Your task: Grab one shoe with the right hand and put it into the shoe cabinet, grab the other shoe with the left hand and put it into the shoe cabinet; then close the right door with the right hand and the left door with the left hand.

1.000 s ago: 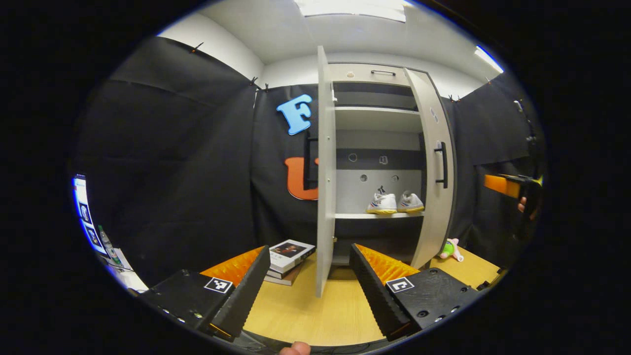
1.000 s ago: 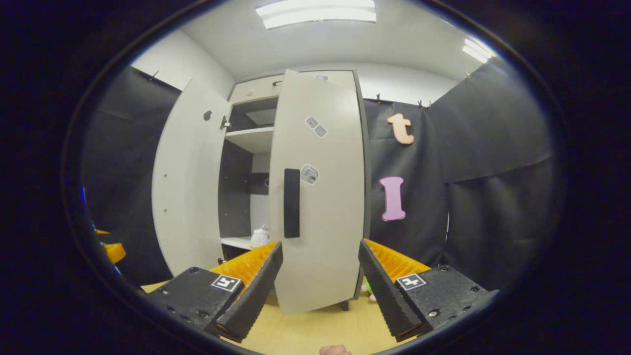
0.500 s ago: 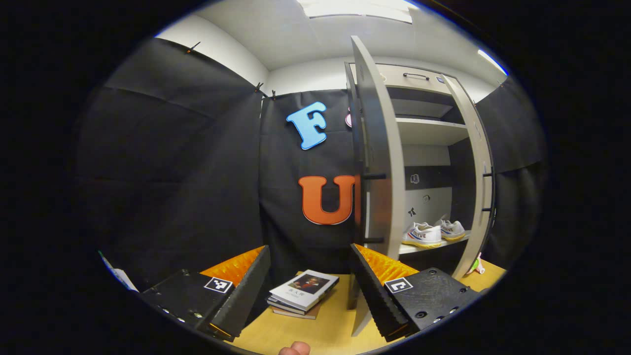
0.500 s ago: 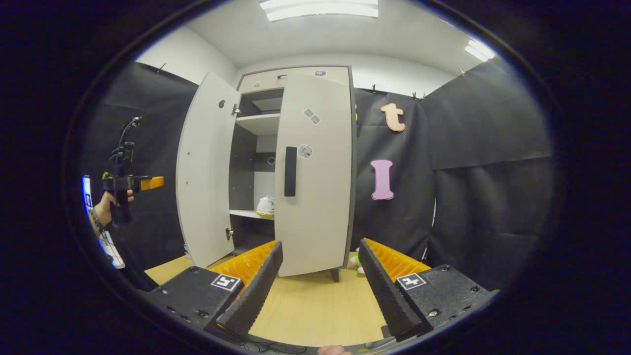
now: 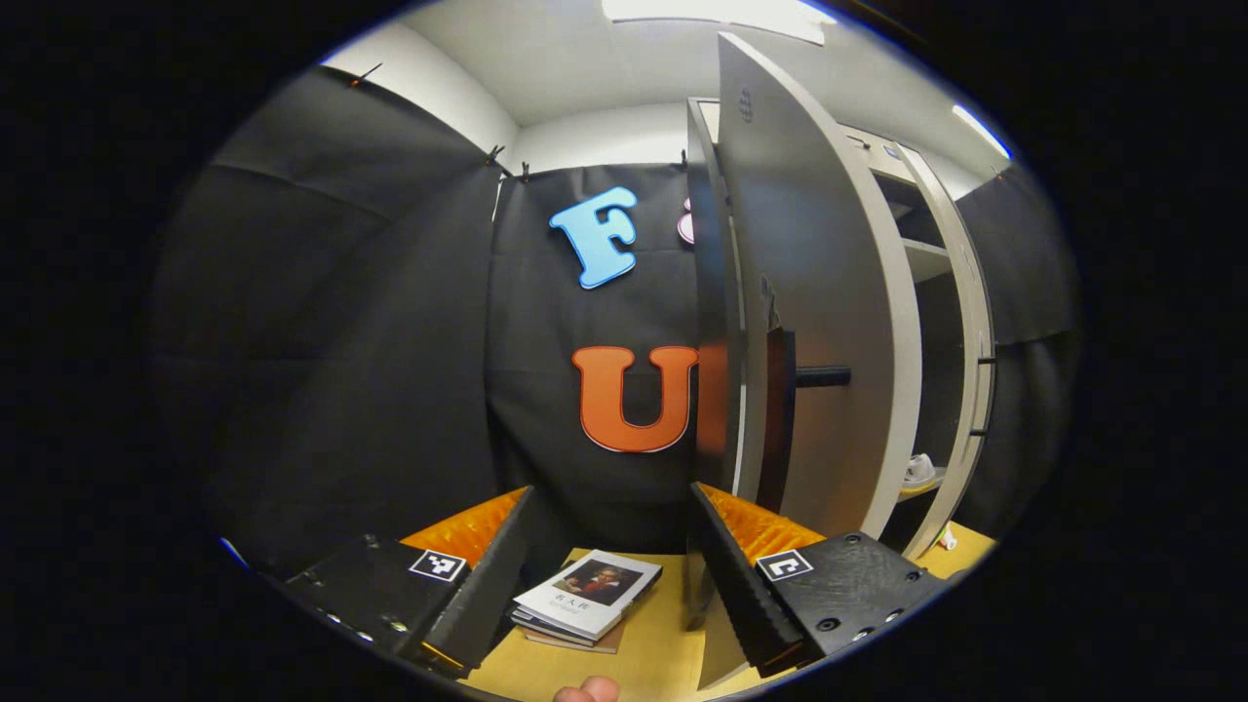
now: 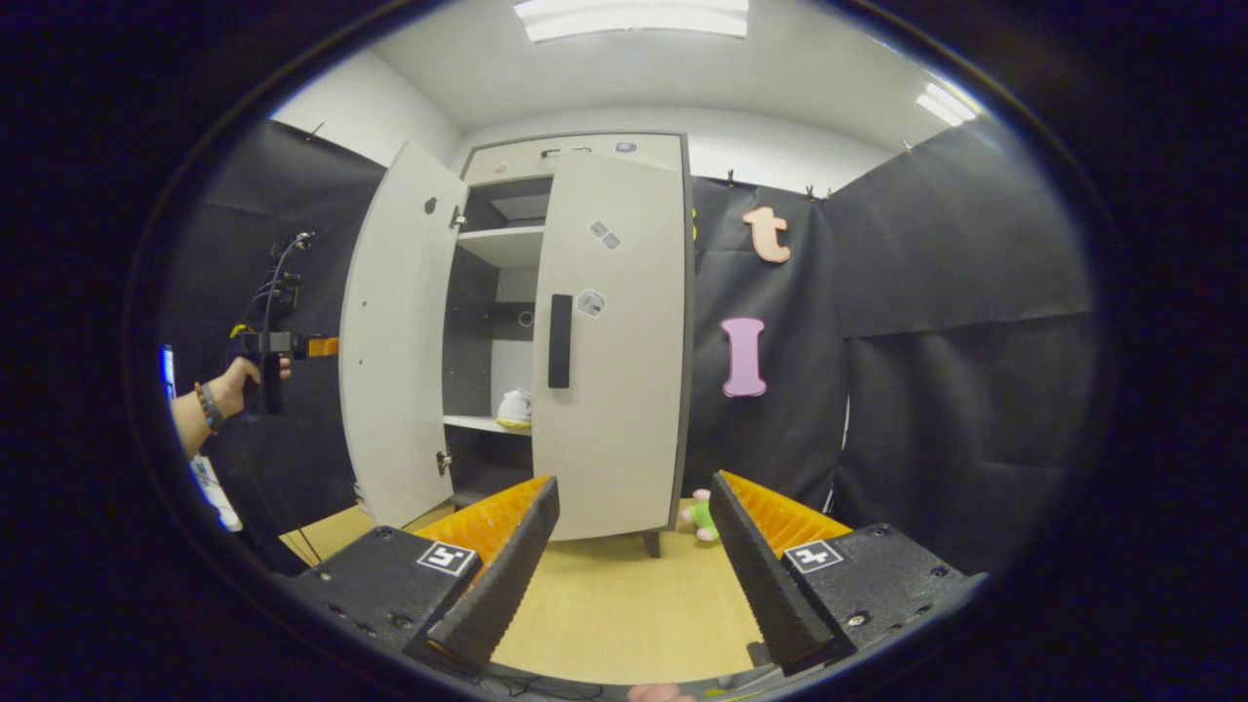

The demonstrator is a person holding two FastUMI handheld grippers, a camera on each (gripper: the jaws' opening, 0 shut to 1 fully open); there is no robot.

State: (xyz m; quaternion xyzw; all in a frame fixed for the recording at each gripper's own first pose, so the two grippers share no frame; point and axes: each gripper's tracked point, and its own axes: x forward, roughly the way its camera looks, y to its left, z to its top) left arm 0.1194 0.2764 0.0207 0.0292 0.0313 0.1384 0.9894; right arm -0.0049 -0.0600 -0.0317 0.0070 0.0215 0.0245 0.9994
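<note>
Left tool [image 5: 604, 575] gaping, empty, just outside left door [image 5: 819, 322]; right tool [image 6: 629, 575] gaping, well before right door [image 6: 609, 351]. One shoe [image 6: 514, 408] shelved, two doors.

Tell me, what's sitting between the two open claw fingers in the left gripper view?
A small stack of books on the wooden floor, seen between the left claw fingers.
</note>
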